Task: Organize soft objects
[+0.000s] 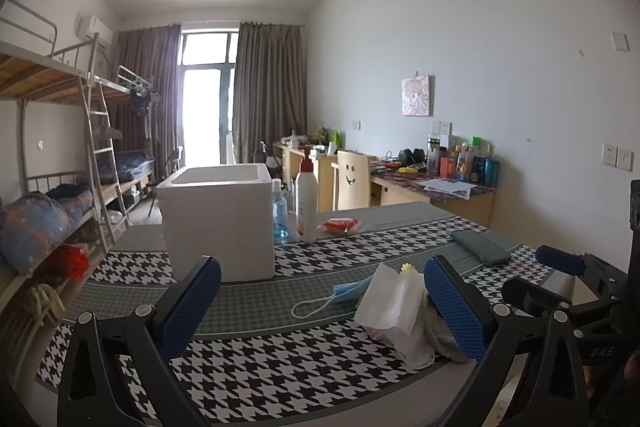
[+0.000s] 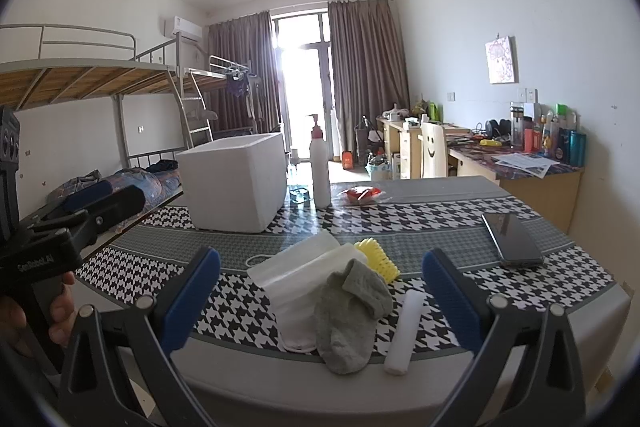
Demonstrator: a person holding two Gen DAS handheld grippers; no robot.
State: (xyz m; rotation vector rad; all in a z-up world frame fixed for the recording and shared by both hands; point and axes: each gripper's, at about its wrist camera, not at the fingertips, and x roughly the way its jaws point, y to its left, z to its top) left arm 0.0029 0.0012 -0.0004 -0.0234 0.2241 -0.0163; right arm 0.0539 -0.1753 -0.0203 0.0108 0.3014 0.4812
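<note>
Grey knit sock (image 2: 352, 311) lies limp at lower centre atop a folded white cloth (image 2: 298, 279), beside a ribbed yellow sponge (image 2: 378, 259) and a white roll (image 2: 404, 327). The foam box (image 2: 236, 183) stands open-topped at mid-left, likely the bin. The right gripper (image 2: 320, 295) and left gripper (image 1: 322, 303) both hang spread wide, empty.

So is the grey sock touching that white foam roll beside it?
Apart. The right wrist view shows a strip of houndstooth cloth between the grey sock and the white foam roll.
</note>
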